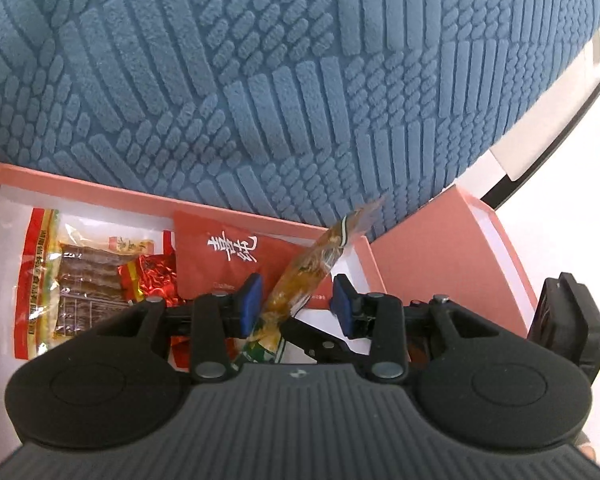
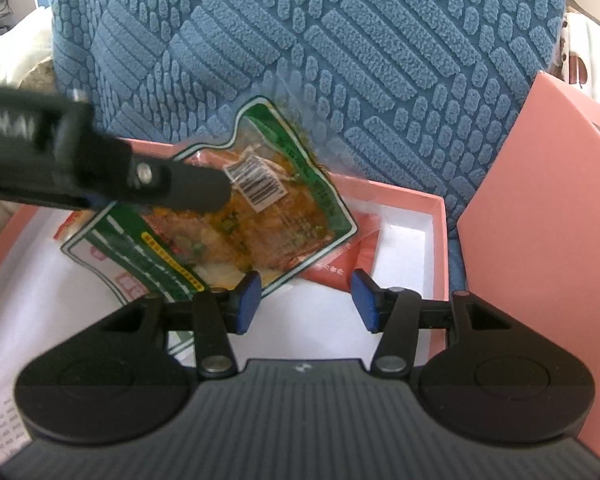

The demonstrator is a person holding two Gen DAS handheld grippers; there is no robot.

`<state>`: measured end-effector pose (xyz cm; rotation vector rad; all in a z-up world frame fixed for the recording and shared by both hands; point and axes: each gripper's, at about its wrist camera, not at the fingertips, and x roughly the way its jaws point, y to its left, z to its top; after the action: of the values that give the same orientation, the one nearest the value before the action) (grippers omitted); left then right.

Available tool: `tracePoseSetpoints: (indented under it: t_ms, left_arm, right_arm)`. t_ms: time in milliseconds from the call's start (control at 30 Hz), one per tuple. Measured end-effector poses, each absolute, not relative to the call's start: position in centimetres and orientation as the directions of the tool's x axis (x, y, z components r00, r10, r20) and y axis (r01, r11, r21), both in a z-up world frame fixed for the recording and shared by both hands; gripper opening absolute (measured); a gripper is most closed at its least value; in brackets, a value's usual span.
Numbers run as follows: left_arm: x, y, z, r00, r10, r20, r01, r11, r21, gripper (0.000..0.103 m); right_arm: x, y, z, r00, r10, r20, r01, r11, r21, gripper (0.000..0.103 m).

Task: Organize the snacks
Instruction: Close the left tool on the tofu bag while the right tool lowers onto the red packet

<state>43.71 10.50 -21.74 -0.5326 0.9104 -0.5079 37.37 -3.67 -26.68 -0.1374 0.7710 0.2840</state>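
Left wrist view: green-edged snack packet [image 1: 300, 276] edge-on between spread left hand-held gripper [image 1: 296, 304] pads.

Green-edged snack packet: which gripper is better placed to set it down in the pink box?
Left. The green-edged snack packet already stands between the jaws of the left gripper, over the pink box. The right gripper is open and empty.

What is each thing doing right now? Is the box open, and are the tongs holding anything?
Box: open, snacks inside.
Lid: standing up beside the box.
Green packet: tilted on edge over the box.
Red packet: lying flat in the box.
Brown packet: lying flat in the box.
Left tongs: open, green packet between them.
Right tongs: open, empty.
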Motion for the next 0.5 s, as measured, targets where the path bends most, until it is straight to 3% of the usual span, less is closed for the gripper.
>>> tracePoseSetpoints:
  t_ms: [133,200,500]
  left_arm:
    - [43.9,9.6,-22.2,0.533,-0.579,-0.617,0.160,0.785,-0.599,0.037]
    - [44.1,8.7,-22.3,0.540,-0.584,-0.606,0.177,0.783,-0.597,0.022]
    - [43.8,10.9,-20.7,0.601,-0.532,-0.596,0.097,0.789,-0.607,0.013]
  right_arm:
    - [37.5,-3.7,-26.7,0.682,0.202,-0.703,-0.304,0.952,-0.021,0.053]
    - [37.4,-3.6,-26.6,0.683,0.200,-0.702,-0.310,0.950,-0.030,0.052]
    - [36.5,-1.3,-25.7,0.740,0.165,-0.652,-0.380,0.903,-0.202,0.052]
